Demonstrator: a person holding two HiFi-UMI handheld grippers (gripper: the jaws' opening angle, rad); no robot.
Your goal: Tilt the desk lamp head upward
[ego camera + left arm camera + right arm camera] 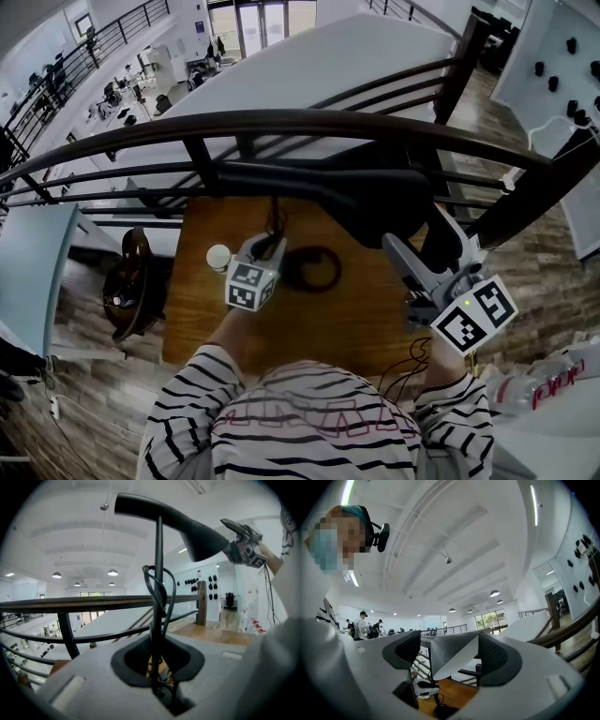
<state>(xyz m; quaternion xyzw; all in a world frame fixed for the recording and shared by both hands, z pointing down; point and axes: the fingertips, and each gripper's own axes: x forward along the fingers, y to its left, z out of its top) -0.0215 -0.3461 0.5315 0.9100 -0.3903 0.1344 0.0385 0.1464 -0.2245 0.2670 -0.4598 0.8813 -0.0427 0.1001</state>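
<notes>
Pinching the desk lamp's thin upright stem in the left gripper, shut tight on it low down, with the black cable looped alongside, just above the round base on the wooden table. Clamping the lamp head in the right gripper, wedged as a grey cone between both pads, up high over the table's far edge, near the dark railing.
</notes>
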